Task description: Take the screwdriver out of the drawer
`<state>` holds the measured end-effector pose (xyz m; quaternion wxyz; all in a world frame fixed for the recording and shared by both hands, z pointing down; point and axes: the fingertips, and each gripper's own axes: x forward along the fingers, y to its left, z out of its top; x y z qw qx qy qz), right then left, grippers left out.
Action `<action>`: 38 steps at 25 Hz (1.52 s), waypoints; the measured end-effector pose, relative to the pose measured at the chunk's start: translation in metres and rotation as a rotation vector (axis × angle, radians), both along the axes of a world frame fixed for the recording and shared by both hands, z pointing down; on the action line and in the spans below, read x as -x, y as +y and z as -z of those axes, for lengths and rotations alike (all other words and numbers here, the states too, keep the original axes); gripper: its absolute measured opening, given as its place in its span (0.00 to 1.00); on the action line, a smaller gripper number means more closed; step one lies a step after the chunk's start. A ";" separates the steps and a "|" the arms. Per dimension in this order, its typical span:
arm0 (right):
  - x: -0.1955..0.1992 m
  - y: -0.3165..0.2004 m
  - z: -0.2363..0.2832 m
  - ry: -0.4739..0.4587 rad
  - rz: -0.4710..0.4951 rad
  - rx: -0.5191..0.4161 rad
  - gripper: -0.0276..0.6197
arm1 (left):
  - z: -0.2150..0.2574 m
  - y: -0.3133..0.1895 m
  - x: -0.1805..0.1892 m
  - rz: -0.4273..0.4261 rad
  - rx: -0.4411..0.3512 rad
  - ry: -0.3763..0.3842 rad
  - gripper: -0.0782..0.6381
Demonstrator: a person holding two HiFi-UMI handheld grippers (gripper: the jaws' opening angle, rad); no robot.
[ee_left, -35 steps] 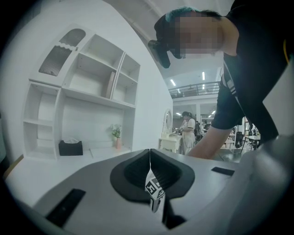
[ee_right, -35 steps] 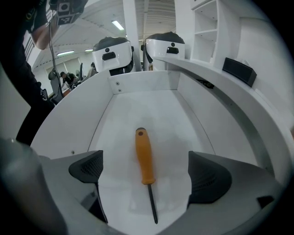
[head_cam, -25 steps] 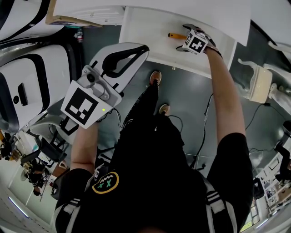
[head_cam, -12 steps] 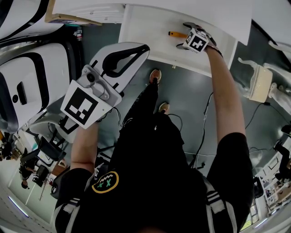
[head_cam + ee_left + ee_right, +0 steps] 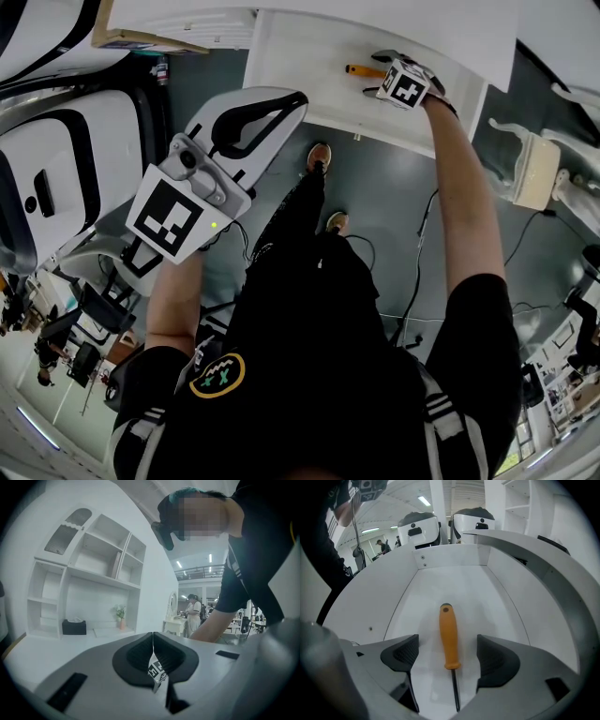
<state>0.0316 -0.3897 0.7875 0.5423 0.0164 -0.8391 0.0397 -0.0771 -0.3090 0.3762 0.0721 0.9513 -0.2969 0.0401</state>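
Observation:
An orange-handled screwdriver lies flat on the floor of the open white drawer, its thin shaft pointing toward the camera. My right gripper reaches steeply down into the drawer with one jaw on each side of the handle. Its jaws have just been closing, but a gap still shows on both sides, so the pads are not touching the handle. In the head view the screwdriver lies in the drawer beside the right gripper. My left gripper is held level away from the drawer, shut and empty.
White pod chairs with black trim stand at the left and a white vanity at the right. Cables run across the dark floor by the person's feet. The left gripper view faces white shelves with a black box.

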 end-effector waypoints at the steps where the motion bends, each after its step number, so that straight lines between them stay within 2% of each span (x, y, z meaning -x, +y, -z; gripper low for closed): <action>1: 0.000 0.000 0.001 -0.002 0.002 0.001 0.66 | 0.000 0.000 0.000 0.000 0.001 -0.001 0.14; 3: -0.001 0.002 0.002 -0.011 -0.002 0.008 0.60 | -0.001 0.000 -0.001 0.000 0.003 -0.001 0.14; 4: -0.001 0.003 0.003 -0.016 -0.007 0.011 0.52 | -0.001 0.000 -0.001 -0.001 0.004 -0.001 0.14; 10: 0.004 0.006 0.006 -0.030 0.019 -0.004 0.39 | -0.001 0.000 -0.001 -0.005 0.002 0.002 0.14; 13: 0.006 0.006 0.007 -0.032 0.022 -0.008 0.24 | -0.002 0.000 -0.002 -0.007 0.005 0.003 0.14; 18: 0.007 0.007 0.007 -0.023 0.006 -0.009 0.23 | -0.001 0.000 -0.003 -0.014 0.008 0.006 0.14; 27: 0.014 0.002 0.015 -0.059 -0.028 -0.031 0.23 | -0.002 0.001 -0.004 -0.024 0.008 0.008 0.14; 38: -0.005 -0.001 0.051 -0.116 -0.114 -0.101 0.23 | 0.001 0.014 -0.023 -0.047 -0.008 0.013 0.14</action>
